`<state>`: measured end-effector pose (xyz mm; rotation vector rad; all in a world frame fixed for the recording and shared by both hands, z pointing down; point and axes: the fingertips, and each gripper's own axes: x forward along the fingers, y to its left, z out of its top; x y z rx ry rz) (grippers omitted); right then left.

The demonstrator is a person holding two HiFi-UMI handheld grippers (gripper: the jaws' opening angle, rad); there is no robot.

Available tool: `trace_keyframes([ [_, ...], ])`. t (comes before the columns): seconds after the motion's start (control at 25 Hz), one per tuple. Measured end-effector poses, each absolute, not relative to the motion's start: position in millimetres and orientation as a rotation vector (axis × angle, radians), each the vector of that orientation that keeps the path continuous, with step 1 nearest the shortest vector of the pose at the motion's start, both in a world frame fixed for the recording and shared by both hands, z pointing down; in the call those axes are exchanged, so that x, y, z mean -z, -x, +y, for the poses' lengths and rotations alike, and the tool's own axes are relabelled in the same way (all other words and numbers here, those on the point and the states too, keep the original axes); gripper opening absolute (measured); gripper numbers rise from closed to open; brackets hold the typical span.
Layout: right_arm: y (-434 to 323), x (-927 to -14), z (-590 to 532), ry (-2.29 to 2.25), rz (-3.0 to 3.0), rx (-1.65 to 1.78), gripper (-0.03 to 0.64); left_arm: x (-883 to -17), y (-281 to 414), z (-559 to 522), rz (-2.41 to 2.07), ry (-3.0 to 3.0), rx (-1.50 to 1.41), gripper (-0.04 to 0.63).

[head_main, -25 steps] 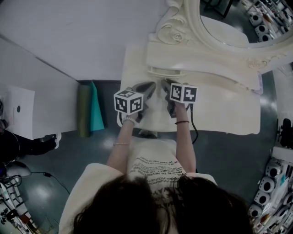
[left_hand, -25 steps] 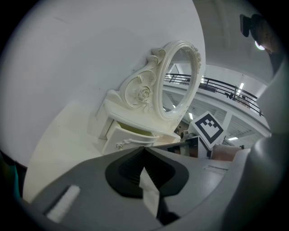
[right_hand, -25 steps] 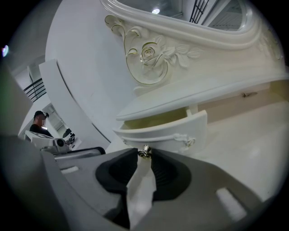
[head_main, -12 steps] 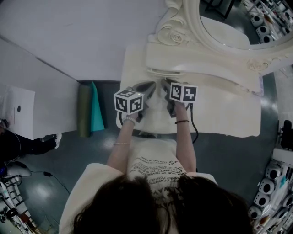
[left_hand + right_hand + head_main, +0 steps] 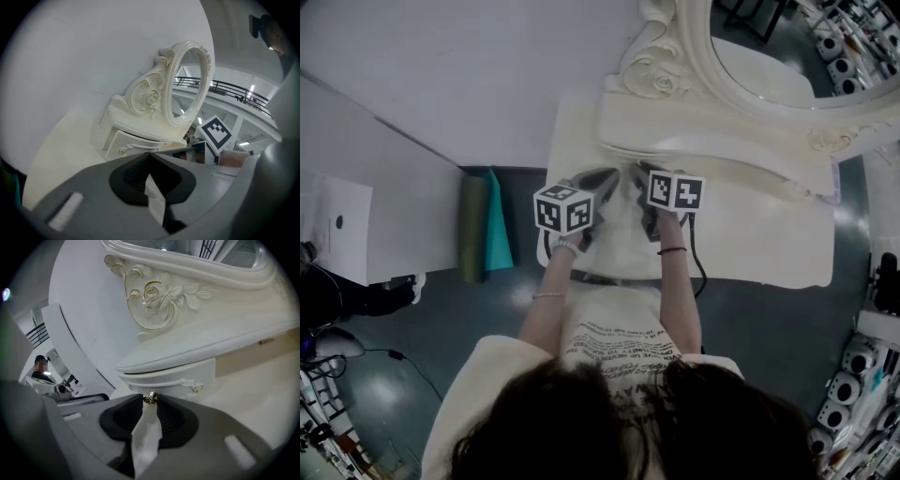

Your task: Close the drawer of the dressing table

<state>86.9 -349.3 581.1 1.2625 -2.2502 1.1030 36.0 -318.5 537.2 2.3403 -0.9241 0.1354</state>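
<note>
The cream dressing table [image 5: 750, 225] carries an oval mirror [image 5: 769, 47] on a carved base. Under that base sits a small curved drawer [image 5: 173, 380] [image 5: 129, 143], which looks to stand a little out of its case. A brass knob [image 5: 150, 398] on the drawer front is pinched between the tips of my right gripper [image 5: 150, 400] [image 5: 636, 172]. Just left of it, my left gripper [image 5: 150, 154] [image 5: 607, 176] hovers over the tabletop, its jaws shut on nothing. The right gripper's marker cube [image 5: 215, 133] shows in the left gripper view.
A green roll [image 5: 472, 225] and a teal one [image 5: 495, 225] stand on the floor left of the table. A black cable [image 5: 698, 258] hangs from the right gripper. White partitions [image 5: 384, 206] lie to the left; racks of gear [image 5: 853, 394] line the right edge.
</note>
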Motion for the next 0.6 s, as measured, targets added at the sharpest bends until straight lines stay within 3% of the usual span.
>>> trace_keyframes([
  [0.6,-87.1,-582.3,-362.7,-1.251,-2.267,-1.103,0.101,-539.7,-36.3,-331.2,-0.943,-2.332,-0.134,-0.009],
])
